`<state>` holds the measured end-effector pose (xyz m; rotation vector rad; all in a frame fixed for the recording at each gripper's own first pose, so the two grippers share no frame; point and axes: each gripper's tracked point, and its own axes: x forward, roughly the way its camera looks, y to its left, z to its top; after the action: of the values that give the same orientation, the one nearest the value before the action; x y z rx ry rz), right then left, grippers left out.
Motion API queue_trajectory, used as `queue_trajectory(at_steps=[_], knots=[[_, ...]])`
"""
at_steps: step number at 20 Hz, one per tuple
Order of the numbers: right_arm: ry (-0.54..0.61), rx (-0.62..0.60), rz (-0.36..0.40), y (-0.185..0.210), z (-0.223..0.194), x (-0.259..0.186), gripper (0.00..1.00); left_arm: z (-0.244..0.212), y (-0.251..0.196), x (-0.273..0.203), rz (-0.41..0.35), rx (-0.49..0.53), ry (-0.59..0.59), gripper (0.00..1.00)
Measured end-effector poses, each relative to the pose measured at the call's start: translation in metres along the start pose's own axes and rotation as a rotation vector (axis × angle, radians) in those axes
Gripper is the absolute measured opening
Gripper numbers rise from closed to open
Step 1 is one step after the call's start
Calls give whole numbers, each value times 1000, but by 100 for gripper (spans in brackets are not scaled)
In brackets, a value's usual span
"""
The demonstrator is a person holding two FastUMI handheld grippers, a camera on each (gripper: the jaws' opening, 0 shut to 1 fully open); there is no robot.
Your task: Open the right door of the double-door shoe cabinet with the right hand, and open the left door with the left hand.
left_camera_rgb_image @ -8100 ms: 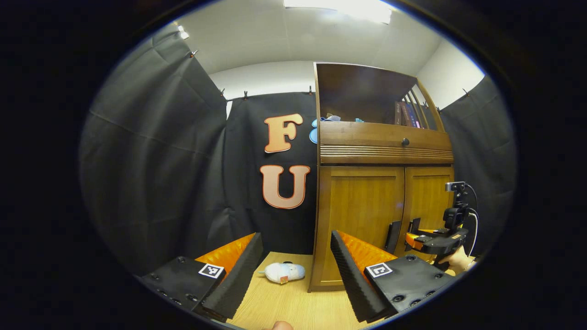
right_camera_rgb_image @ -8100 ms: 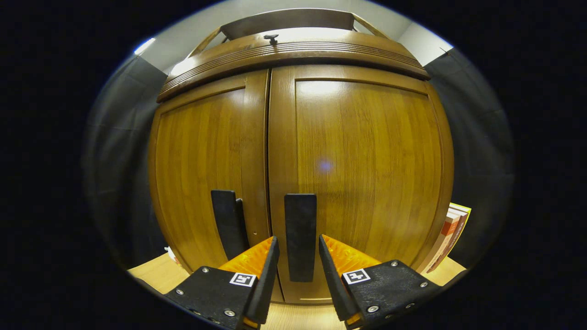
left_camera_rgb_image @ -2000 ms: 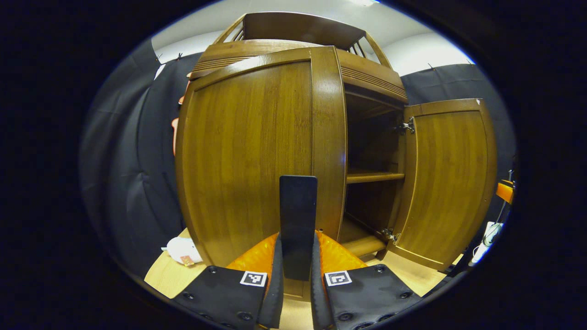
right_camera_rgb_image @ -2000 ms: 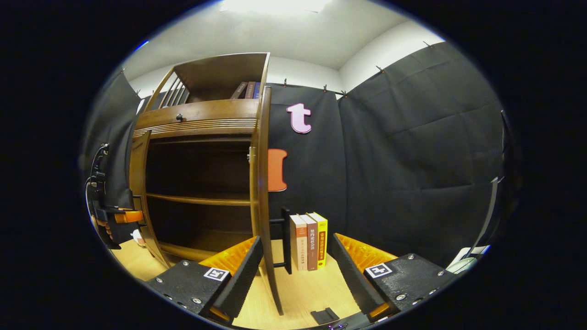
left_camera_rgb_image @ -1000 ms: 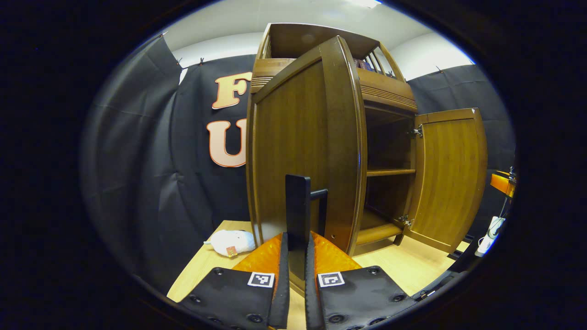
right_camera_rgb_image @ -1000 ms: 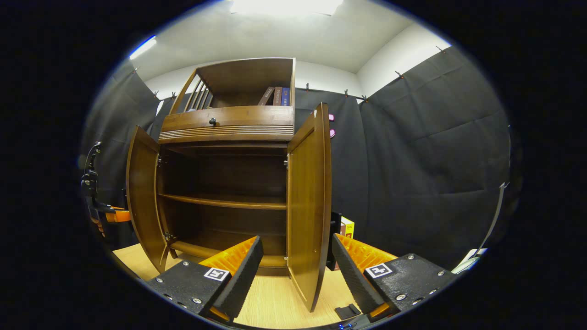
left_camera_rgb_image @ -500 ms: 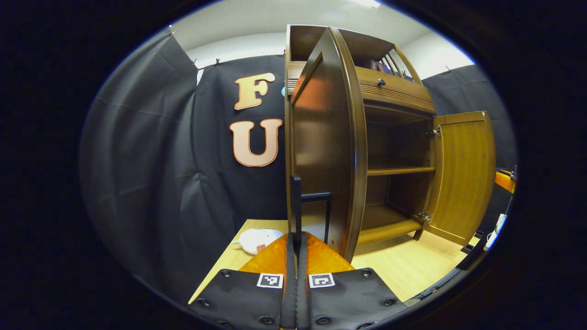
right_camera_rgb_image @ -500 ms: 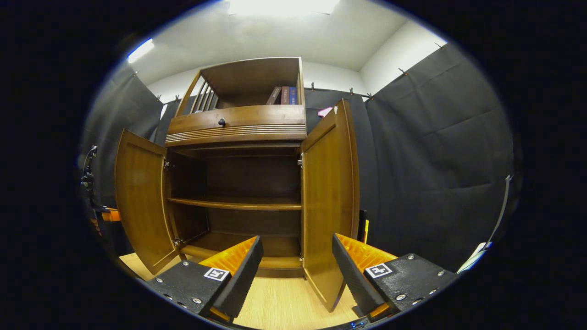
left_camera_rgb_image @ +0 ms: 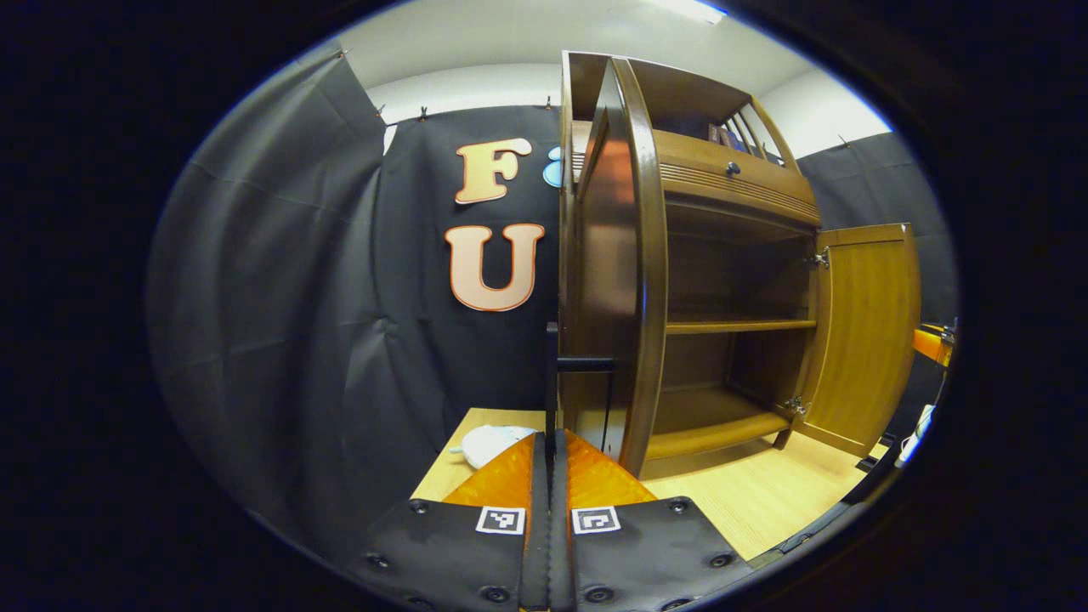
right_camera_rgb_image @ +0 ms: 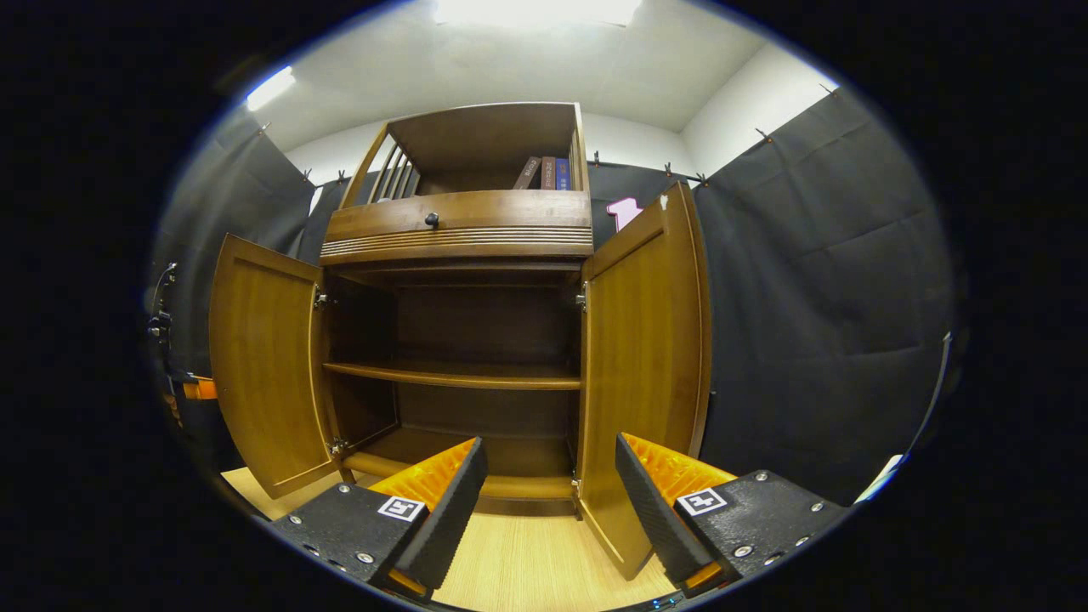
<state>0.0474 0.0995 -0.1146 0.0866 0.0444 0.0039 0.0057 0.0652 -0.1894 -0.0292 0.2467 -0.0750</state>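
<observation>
The left door of the shoe cabinet has been swung from closed to wide open within the last two seconds; its handle is clamped in the left tongs. The right door is already released, and the right tongs are held wide apart. Both openings are judged complete.

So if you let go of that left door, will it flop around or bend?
Probably not. The left door looks like a solid wooden panel, so likely stiff. It hangs on hinges, so it would swing rather than fall. The left gripper pinches its handle.
</observation>
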Motion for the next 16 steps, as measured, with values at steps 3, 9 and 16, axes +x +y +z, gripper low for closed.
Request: queue_trajectory(at_steps=[3,9,16], knots=[[7,-6,16,8,-3,2,92,2,15,-10,14,-18,-8,6],[20,0,30,9,-4,9,92,11,35,-52,93,-69,12,6],[5,-1,43,3,22,11,92,57,32,-86,197,-11,-43,19]])
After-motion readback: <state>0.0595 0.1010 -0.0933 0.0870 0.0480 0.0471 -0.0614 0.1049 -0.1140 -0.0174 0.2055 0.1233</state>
